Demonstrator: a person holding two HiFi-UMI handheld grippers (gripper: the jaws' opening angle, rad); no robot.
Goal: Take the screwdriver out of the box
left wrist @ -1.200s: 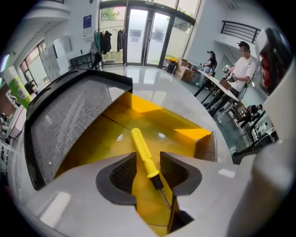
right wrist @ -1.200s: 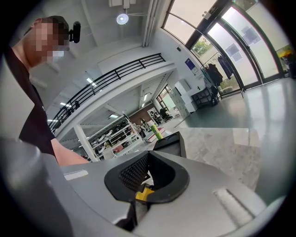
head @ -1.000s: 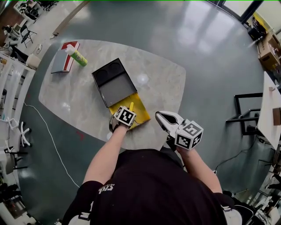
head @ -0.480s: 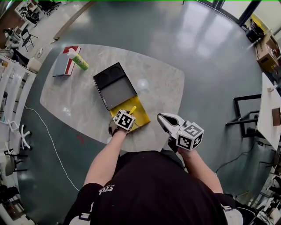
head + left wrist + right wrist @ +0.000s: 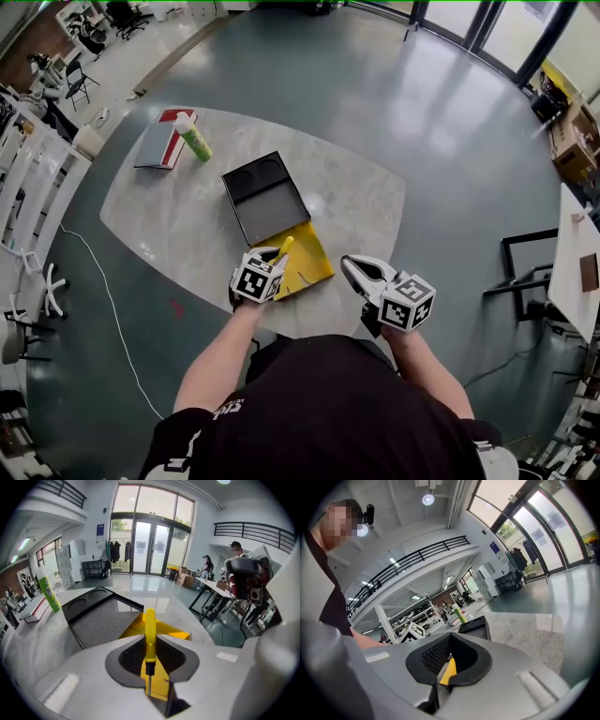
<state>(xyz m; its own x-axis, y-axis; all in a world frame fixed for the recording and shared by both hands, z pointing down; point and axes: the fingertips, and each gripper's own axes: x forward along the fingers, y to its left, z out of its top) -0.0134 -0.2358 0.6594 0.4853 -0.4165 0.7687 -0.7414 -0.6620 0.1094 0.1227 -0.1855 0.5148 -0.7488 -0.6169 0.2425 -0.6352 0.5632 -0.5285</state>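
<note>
A screwdriver [image 5: 150, 631] with a yellow handle stands between the pads of my left gripper [image 5: 149, 657], which closed on it a moment ago and stays shut on the handle's lower end. It hangs above the box's yellow tray [image 5: 311, 265]. The box's black lid [image 5: 265, 195] lies open behind the tray. In the head view the handle [image 5: 284, 247] sticks out past the left gripper [image 5: 269, 260]. My right gripper [image 5: 359, 270] hovers to the right of the box near the table's front edge, shut, with nothing held. In the right gripper view, yellow shows behind the right gripper's [image 5: 449, 665] joined pads.
A green bottle [image 5: 195, 136] lies against a red and grey book [image 5: 155, 148] at the far left of the pale stone table [image 5: 159, 216]. Glossy floor surrounds the table. People stand by desks [image 5: 206, 569] in the background.
My left gripper has risen from the yellow tray with the screwdriver in it. The right gripper has kept still.
</note>
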